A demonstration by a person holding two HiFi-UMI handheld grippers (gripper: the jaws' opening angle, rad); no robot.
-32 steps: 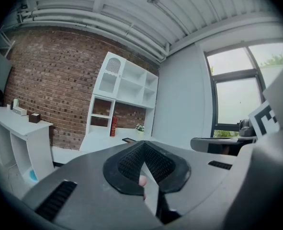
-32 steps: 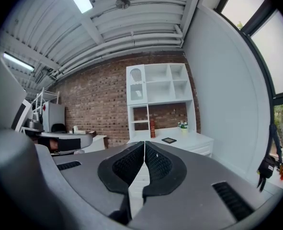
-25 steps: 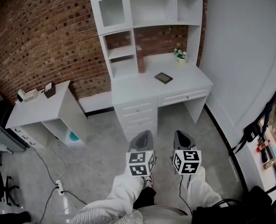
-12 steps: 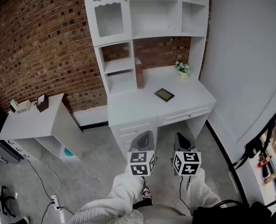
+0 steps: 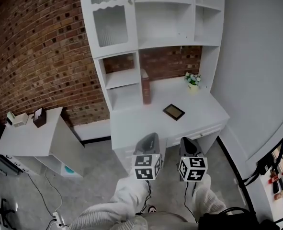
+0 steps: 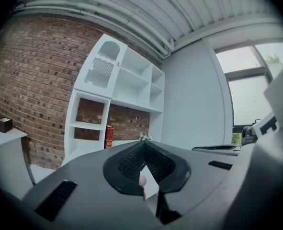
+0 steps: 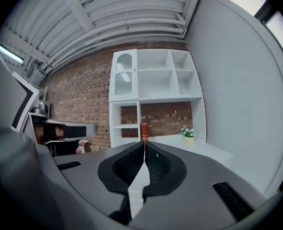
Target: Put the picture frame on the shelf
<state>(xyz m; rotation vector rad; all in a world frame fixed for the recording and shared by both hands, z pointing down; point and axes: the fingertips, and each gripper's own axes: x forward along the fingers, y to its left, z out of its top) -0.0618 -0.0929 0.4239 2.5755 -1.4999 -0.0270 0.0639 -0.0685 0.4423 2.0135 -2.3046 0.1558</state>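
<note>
A low side counter (image 5: 28, 140) stands far left against the brick wall. The shelf (image 5: 122, 76) rises over the white counter (image 5: 131, 126), with a red book (image 5: 145, 86) upright beside it. The left tool (image 5: 148, 139) is closed and empty. The picture frame (image 5: 174, 111) lies flat on the counter, right of the book. The right tool (image 5: 189, 142) is likewise closed on nothing.

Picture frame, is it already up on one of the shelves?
No, the picture frame lies flat on the desk top, right of the upright red book.
</note>
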